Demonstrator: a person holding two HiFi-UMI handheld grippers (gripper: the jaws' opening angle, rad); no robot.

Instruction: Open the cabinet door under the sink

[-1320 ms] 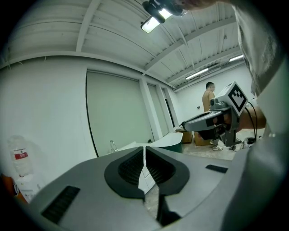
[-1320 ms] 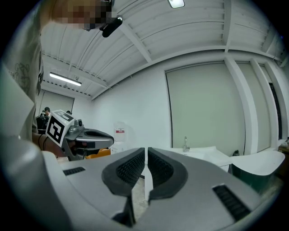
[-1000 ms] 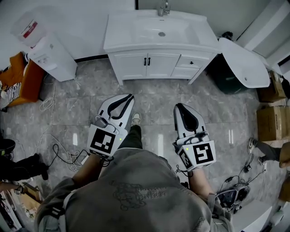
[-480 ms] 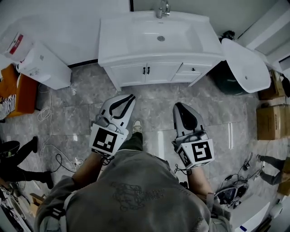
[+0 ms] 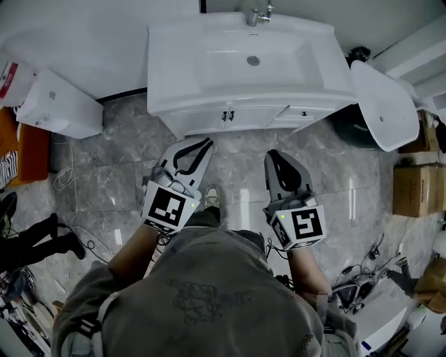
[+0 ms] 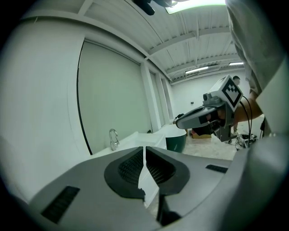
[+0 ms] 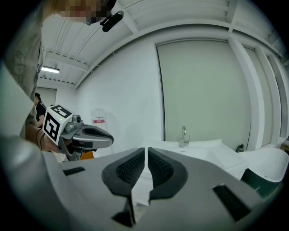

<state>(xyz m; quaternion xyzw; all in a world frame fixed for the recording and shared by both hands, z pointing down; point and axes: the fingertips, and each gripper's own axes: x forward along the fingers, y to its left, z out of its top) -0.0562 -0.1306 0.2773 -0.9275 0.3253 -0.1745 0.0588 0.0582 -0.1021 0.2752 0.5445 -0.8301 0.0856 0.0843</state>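
The white sink cabinet [image 5: 244, 70] stands against the wall ahead, its faucet [image 5: 258, 14] at the back. Under the basin the two cabinet doors meet at a pair of black handles [image 5: 226, 116], and both doors are shut. My left gripper [image 5: 205, 143] is held over the floor a short way in front of the left door, shut and with nothing in it. My right gripper [image 5: 273, 155] hangs level with it, below the drawer knob [image 5: 304, 111], also shut and empty. In the left gripper view the jaws [image 6: 145, 151] point at the basin and faucet [image 6: 113, 137]. The right gripper view [image 7: 146, 151] shows the faucet [image 7: 184, 135] too.
A white box-shaped appliance [image 5: 52, 104] stands left of the cabinet. To the right are a white oval basin [image 5: 380, 104] over a dark bin [image 5: 348, 125] and cardboard boxes [image 5: 417, 188]. Cables [image 5: 66, 174] lie on the floor, and another person's legs [image 5: 35, 240] are at the left.
The sink cabinet has come nearer and lower in the head view as the person steps toward it. Both grippers have stayed shut, held side by side.
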